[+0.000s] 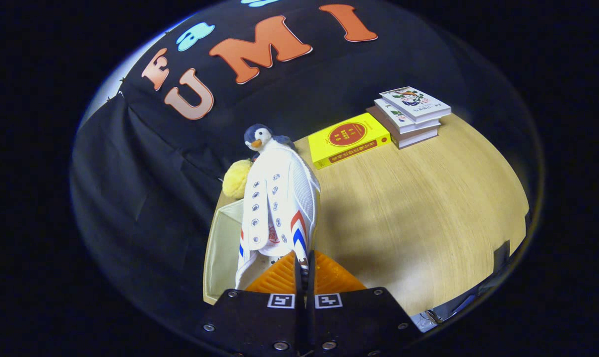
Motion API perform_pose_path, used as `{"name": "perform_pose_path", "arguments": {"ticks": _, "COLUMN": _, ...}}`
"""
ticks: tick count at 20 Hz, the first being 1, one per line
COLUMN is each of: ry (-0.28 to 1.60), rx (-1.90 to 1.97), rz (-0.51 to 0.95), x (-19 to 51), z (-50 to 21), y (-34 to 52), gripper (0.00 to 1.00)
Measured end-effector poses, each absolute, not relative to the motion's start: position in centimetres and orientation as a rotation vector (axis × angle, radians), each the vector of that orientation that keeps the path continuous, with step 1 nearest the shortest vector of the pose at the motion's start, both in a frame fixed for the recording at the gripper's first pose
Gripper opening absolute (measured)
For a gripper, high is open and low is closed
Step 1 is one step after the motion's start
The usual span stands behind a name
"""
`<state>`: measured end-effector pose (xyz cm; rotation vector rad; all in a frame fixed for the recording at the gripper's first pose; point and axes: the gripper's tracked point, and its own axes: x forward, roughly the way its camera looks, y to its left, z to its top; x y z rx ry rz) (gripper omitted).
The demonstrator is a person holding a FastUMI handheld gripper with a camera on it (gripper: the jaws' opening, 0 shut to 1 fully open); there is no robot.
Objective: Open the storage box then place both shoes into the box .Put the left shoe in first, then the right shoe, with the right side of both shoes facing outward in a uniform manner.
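Note:
A white shoe [277,203] with red and blue stripes near its heel hangs lifted in front of me, toe pointing away toward the booth wall. My gripper [304,270] is shut on the shoe's heel collar, both fingers pressed together on its edge. Below and to the left of the shoe lies the cream storage box [220,253], its pale inner wall showing; the shoe hides much of it. I cannot tell whether another shoe lies inside.
A penguin plush [261,137] and a yellow fluffy toy [236,178] sit beyond the shoe at the table's far edge. A yellow book [348,139] and a stack of books [411,115] lie further right. The wooden table [428,218] spreads to the right.

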<state>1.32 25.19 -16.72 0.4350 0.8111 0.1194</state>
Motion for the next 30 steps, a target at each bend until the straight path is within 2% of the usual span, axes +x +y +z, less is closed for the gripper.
{"name": "perform_pose_path", "arguments": {"ticks": 9, "ry": 0.859, "rx": 0.397, "rz": 0.147, "x": 1.4, "z": -17.8, "y": 33.6, "gripper": 0.0}}
{"name": "perform_pose_path", "arguments": {"ticks": 18, "ry": 0.949, "rx": 0.218, "rz": 0.009, "x": 1.6, "z": -23.3, "y": 34.1, "gripper": 0.03}}
{"name": "perform_pose_path", "arguments": {"ticks": 23, "ry": 0.977, "rx": 0.249, "rz": -0.023, "x": 1.3, "z": -24.7, "y": 34.9, "gripper": 0.04}}
{"name": "perform_pose_path", "arguments": {"ticks": 25, "ry": 0.959, "rx": 0.247, "rz": 0.001, "x": 1.6, "z": -24.2, "y": 36.0, "gripper": 0.12}}
{"name": "perform_pose_path", "arguments": {"ticks": 26, "ry": 0.937, "rx": 0.248, "rz": 0.012, "x": 1.9, "z": -23.3, "y": 36.3, "gripper": 0.27}}
{"name": "perform_pose_path", "arguments": {"ticks": 27, "ry": 0.908, "rx": 0.235, "rz": 0.013, "x": 2.1, "z": -22.2, "y": 36.0, "gripper": 0.34}}
{"name": "perform_pose_path", "arguments": {"ticks": 30, "ry": 0.812, "rx": 0.225, "rz": 0.022, "x": 3.3, "z": -18.5, "y": 34.7, "gripper": 0.71}}
